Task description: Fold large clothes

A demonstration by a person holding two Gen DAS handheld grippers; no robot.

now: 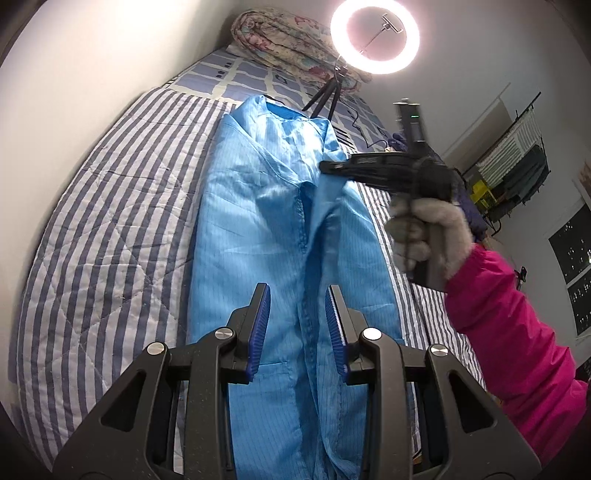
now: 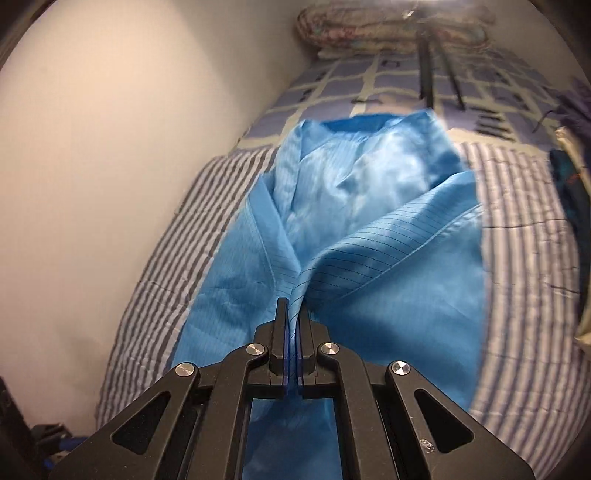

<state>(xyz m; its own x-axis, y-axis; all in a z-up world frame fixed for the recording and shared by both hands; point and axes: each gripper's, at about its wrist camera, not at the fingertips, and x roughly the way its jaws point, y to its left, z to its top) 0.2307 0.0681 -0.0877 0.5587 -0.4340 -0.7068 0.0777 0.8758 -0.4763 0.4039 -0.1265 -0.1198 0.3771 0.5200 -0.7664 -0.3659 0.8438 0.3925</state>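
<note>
Now | right gripper [image 2: 292, 306] pinches blue coat [image 1: 280, 229] | left gripper [image 1: 297, 299] open, empty | risk: thin pinch slips, fold flops crooked on bed [image 1: 110, 206]

Glaring ring light [image 1: 375, 36], fisheye-bent edges, right view perhaps motion-blurred

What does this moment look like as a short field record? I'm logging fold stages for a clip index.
garment: blue coat, lying lengthwise on the striped quilt, collar toward the far end
left gripper: open, above the coat's lower half, holding nothing
right gripper: shut on a bunched fold of the coat's right side, lifted off the bed
far end of bed: rolled floral blanket, ring light on a small tripod
fold stage: right side being brought inward, not yet laid flat
</note>
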